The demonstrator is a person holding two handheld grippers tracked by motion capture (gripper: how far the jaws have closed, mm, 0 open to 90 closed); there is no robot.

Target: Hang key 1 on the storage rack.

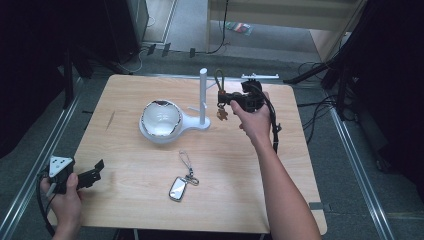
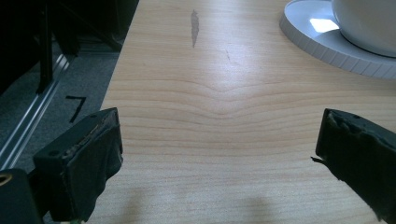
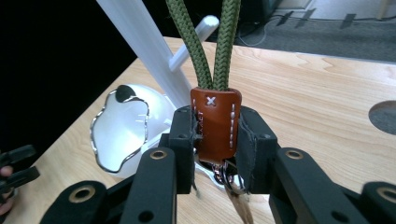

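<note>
Right gripper view: keychain point(image 3: 215, 123) in gripper point(image 3: 217, 140).

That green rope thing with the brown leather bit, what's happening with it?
A person is holding it up with the right gripper, whose jaws are shut on the brown leather tab. It is a keychain with a green rope loop, lifted beside the white stand, which has pegs and a bowl-shaped dish. A second keychain lies flat on the wooden table. The left gripper rests open near the table's corner, holding nothing.
</note>
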